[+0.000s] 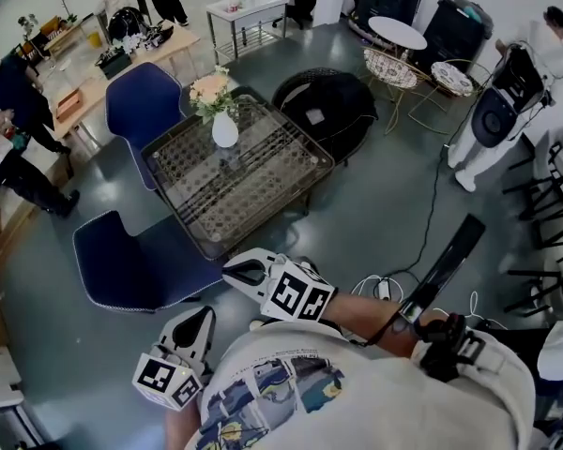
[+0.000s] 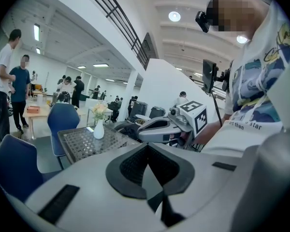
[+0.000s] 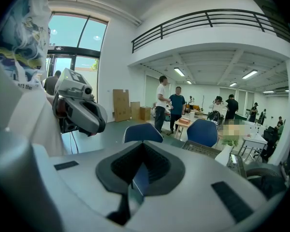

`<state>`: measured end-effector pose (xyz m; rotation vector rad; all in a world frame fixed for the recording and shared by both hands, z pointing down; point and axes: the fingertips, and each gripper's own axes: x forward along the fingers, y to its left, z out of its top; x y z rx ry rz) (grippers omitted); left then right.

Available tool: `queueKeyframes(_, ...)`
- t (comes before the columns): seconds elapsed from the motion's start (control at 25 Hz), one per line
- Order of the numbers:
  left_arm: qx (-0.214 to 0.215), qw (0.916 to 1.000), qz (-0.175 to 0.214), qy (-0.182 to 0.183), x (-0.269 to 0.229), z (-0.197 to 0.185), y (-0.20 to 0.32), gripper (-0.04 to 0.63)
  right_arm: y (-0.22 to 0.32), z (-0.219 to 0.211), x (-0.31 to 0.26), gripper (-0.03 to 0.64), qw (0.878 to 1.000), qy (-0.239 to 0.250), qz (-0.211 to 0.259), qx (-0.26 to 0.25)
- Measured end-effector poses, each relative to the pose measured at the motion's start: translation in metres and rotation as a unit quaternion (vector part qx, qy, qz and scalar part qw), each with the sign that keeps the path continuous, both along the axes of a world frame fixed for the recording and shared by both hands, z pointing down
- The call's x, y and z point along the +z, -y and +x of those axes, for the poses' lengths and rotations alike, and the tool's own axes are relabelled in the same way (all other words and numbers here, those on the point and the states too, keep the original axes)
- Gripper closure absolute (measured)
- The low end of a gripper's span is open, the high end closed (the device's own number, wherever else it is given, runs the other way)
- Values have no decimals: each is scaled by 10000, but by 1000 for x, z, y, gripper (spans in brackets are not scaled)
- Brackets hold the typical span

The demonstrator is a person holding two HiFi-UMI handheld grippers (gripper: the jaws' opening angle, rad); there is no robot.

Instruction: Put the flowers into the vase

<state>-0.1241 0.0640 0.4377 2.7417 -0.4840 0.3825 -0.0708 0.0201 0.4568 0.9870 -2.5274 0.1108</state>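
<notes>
A white vase (image 1: 224,130) with pale flowers (image 1: 210,91) in it stands on the far left part of a wire-mesh glass table (image 1: 263,186). Both grippers hang close to my body, well short of the table. My left gripper (image 1: 203,312) is shut with nothing between its jaws, and so is my right gripper (image 1: 233,270). In the left gripper view the left gripper (image 2: 147,146) points toward the vase (image 2: 99,129), with the right gripper (image 2: 157,128) beside it. From the right gripper (image 3: 144,145) the left gripper (image 3: 82,112) shows at left and the vase (image 3: 224,154) at right.
Two blue chairs (image 1: 136,265) (image 1: 143,101) flank the table's left side, and a black round chair (image 1: 324,106) stands behind it. Cables (image 1: 380,284) and a black stand (image 1: 446,265) lie on the floor at right. People stand at desks (image 1: 9,92) far left.
</notes>
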Motion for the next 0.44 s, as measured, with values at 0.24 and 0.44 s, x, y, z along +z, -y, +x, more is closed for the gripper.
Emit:
queueKeyframes(0.24, 47, 10000, -44, 10, 0, 5, 6, 586, 6, 7, 0, 606, 10000, -10, -4, 61)
queueKeyframes(0.44, 90, 9999, -58, 8, 0, 9, 13, 586, 13, 8, 0, 606, 10000, -11, 2, 68)
